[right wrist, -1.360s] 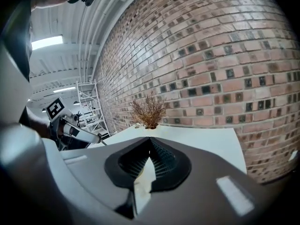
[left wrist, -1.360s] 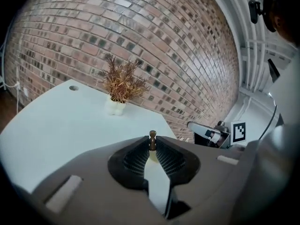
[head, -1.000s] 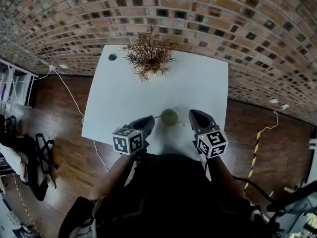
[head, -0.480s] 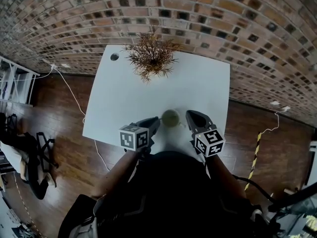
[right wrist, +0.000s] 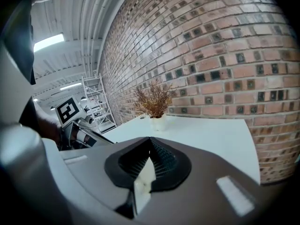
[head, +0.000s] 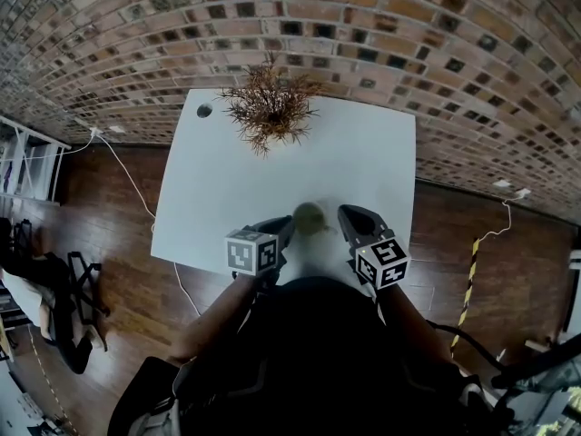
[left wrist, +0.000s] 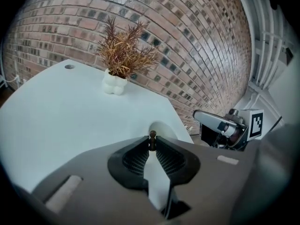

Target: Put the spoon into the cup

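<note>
Left gripper (left wrist: 152,143): fingers clamped on the spoon (left wrist: 152,135), apparently just above the cup (head: 310,217). Right gripper (right wrist: 150,144): fingers closed, empty, just right of the cup on the tabletop (head: 236,166).

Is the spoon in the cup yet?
Not yet, it seems. Done: the left gripper has the spoon pinched by its handle. Now: it hovers right at the cup. Left: drop the spoon in and let go. The right gripper is shut, empty.
</note>
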`<control>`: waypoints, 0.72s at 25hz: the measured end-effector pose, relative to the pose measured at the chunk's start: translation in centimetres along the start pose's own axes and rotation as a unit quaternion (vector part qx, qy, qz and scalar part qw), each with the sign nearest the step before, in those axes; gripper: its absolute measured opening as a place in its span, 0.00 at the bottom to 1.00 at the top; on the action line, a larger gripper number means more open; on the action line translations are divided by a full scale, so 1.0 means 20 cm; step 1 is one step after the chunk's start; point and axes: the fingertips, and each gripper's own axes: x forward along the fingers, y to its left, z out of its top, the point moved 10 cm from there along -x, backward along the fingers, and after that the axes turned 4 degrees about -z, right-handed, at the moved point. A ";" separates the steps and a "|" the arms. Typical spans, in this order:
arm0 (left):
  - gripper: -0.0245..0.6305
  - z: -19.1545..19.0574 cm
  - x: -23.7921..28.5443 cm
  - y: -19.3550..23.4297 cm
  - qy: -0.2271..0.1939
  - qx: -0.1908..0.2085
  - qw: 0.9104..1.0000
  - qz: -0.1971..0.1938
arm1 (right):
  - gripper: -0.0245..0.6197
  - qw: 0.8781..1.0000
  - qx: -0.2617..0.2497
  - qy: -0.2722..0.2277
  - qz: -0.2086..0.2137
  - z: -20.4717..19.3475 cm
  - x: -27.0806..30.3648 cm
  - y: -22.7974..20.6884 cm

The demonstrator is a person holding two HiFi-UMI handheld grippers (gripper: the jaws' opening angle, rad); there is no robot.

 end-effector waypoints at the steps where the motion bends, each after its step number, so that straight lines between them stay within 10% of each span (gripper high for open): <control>1: 0.10 0.00 0.01 0.00 0.002 0.005 1.000 0.004 | 0.05 1.000 -0.001 0.000 -0.001 0.00 0.00 0.00; 18: 0.28 0.00 -0.05 -0.03 -0.034 0.054 0.997 0.036 | 0.05 1.000 -0.002 -0.020 0.007 0.03 -0.05 0.00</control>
